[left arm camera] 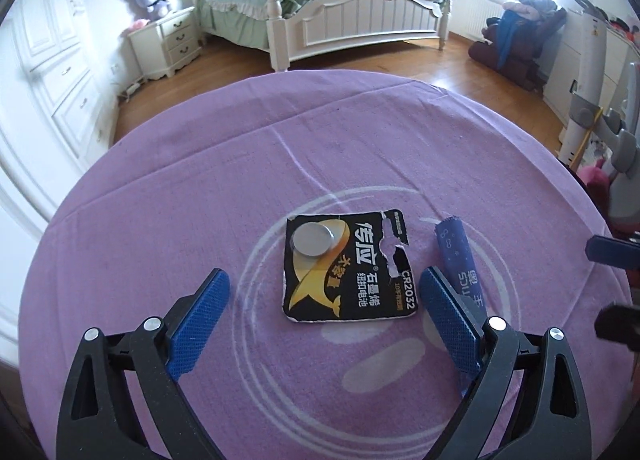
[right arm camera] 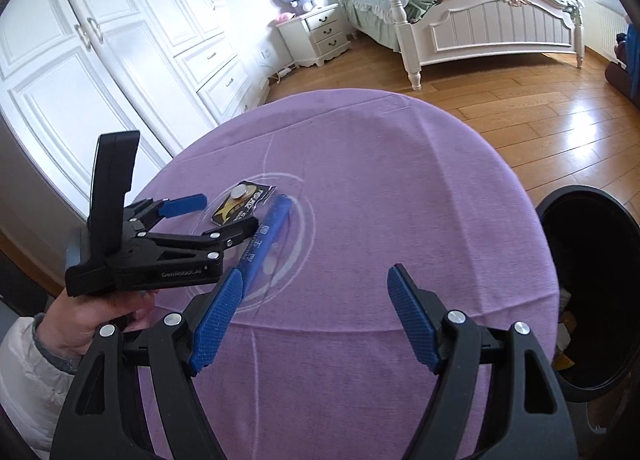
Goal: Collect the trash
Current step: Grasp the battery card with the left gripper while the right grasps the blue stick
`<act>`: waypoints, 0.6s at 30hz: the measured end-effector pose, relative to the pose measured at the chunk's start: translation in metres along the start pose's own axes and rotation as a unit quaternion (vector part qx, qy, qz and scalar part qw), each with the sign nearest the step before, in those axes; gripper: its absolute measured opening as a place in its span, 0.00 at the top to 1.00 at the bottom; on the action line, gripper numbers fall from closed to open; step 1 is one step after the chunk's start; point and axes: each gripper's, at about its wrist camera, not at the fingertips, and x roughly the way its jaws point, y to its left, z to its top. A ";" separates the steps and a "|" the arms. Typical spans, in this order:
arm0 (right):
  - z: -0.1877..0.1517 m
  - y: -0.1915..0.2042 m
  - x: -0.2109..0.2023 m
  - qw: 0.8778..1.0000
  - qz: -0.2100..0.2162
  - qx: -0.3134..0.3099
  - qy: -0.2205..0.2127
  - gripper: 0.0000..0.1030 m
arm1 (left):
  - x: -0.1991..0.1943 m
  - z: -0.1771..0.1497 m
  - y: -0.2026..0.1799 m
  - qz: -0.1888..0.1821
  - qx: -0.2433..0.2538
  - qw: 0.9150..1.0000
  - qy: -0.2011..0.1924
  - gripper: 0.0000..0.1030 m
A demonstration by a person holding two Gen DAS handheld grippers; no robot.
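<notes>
A torn black and gold battery card (left arm camera: 348,272) with one coin cell lies on the purple tablecloth (left arm camera: 280,148). My left gripper (left arm camera: 326,272) is open, one blue finger on each side of the card, pads apart from it. A long blue wrapper (left arm camera: 456,256) lies just beyond its right finger. In the right wrist view the same card (right arm camera: 240,200) and wrapper (right arm camera: 268,232) lie left of centre, with the left gripper (right arm camera: 230,210) low over them. My right gripper (right arm camera: 315,272) is open and empty over the near part of the cloth (right arm camera: 400,180).
A black bin (right arm camera: 592,280) with scraps inside stands by the table's right edge. A hand (right arm camera: 100,312) in a white sleeve holds the left tool. White wardrobes, a nightstand and a bed (left arm camera: 352,20) stand beyond on the wooden floor.
</notes>
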 end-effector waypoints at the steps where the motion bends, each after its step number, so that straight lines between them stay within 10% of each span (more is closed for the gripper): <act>1: 0.002 0.003 0.003 1.000 0.001 -0.004 0.004 0.27 | 0.000 0.002 0.001 0.000 0.001 1.000 -0.002 0.15; 6: 0.001 0.022 0.022 0.999 0.001 -0.035 0.029 0.27 | 0.004 0.011 0.012 -0.002 -0.002 1.000 -0.012 0.36; 11: 0.012 0.041 0.042 0.996 -0.022 -0.070 0.040 0.30 | 0.004 0.013 0.021 -0.022 -0.018 0.999 -0.018 0.36; 18: 0.017 0.054 0.061 0.986 -0.081 -0.137 0.052 0.63 | 0.001 0.011 0.039 -0.038 -0.057 0.997 -0.034 0.36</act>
